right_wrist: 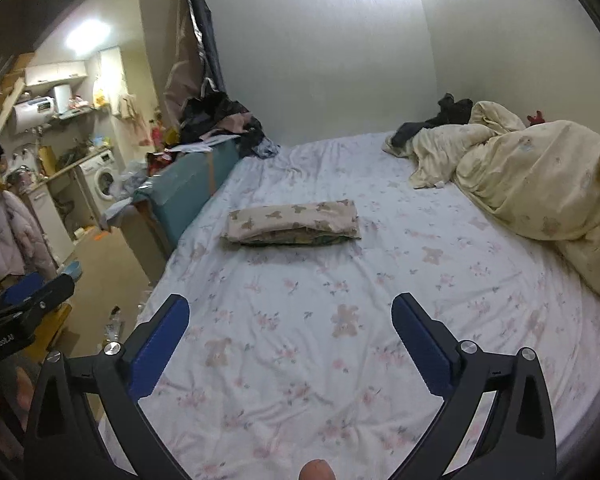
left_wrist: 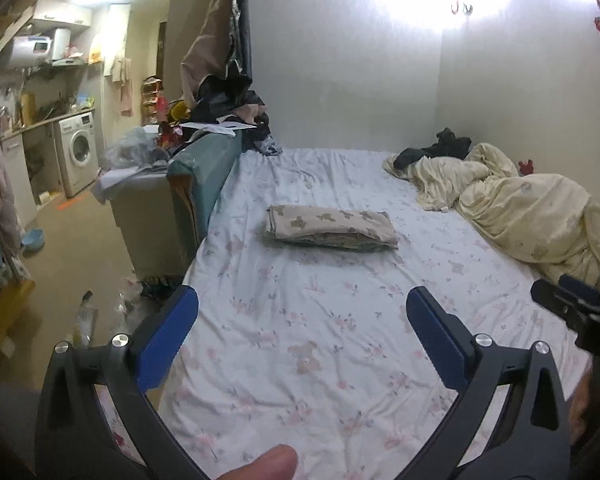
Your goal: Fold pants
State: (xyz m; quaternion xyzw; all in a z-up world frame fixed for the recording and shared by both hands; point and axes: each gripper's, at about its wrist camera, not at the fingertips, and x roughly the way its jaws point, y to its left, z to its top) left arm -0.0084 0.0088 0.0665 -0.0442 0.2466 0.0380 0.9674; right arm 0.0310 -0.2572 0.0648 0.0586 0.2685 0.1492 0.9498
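The beige pants with a bear print [left_wrist: 330, 227] lie folded into a flat rectangular bundle in the middle of the bed [left_wrist: 300, 340]; they also show in the right wrist view [right_wrist: 294, 223]. My left gripper [left_wrist: 302, 312] is open and empty, held above the sheet well short of the bundle. My right gripper [right_wrist: 290, 318] is open and empty too, above the sheet in front of the bundle. The right gripper shows at the right edge of the left wrist view [left_wrist: 576, 312], and the left gripper at the left edge of the right wrist view [right_wrist: 28, 312].
A crumpled cream duvet [left_wrist: 540, 216] with dark clothes [left_wrist: 436, 148] fills the bed's far right. A teal box [left_wrist: 204, 168] and a clothes pile [left_wrist: 228, 104] stand along the left side. Beyond, a washing machine [left_wrist: 78, 152] and floor clutter.
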